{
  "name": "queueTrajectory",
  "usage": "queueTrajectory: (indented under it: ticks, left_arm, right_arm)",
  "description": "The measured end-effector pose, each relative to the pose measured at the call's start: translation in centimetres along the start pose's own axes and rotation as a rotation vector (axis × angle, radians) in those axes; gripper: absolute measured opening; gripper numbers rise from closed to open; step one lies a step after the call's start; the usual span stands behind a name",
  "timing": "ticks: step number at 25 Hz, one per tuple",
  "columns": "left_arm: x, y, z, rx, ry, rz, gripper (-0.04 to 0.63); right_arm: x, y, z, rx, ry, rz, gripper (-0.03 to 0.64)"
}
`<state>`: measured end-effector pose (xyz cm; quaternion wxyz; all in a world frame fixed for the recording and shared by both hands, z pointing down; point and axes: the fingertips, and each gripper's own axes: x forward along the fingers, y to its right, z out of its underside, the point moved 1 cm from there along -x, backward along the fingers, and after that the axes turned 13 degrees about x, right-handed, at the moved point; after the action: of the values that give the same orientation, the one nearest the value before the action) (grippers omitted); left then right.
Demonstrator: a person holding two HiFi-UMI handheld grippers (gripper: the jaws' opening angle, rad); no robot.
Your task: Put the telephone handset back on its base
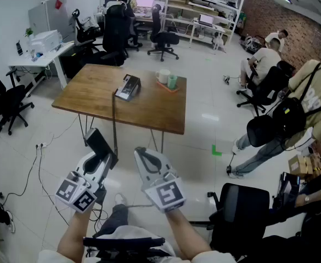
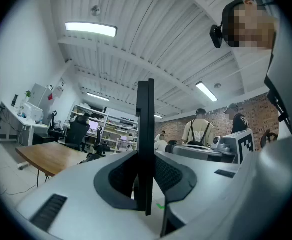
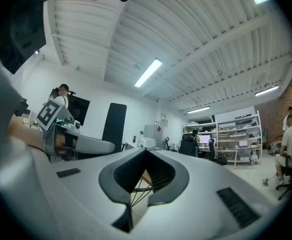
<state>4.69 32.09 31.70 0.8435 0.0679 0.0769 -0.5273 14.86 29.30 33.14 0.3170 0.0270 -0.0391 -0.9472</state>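
A black telephone handset (image 1: 99, 141) sticks up out of my left gripper (image 1: 101, 153), low and left of centre in the head view. In the left gripper view the handset (image 2: 146, 114) stands edge-on between the jaws of the left gripper (image 2: 146, 159), which are shut on it. A dark cord (image 1: 114, 122) runs from it up to the grey telephone base (image 1: 128, 86) on the wooden table (image 1: 94, 95), well ahead of both grippers. My right gripper (image 1: 141, 152) hangs beside the left one, shut and empty; in its own view the right gripper (image 3: 146, 154) has its tips together.
A white mug (image 1: 163, 76) and a green cup (image 1: 173, 81) stand on the table to the right of the base. A black office chair (image 1: 240, 212) is close at my right, another chair (image 1: 6, 100) at the left. Seated people (image 1: 267, 59) and a bending person (image 1: 308, 92) occupy the right side.
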Motion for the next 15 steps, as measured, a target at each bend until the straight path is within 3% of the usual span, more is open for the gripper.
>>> queueTrajectory:
  ticks: [15]
  left_arm:
    - [9.0, -10.4, 4.7, -0.065, -0.034, 0.052, 0.071]
  right_arm:
    - [11.6, 7.2, 1.1, 0.005, -0.023, 0.052, 0.005]
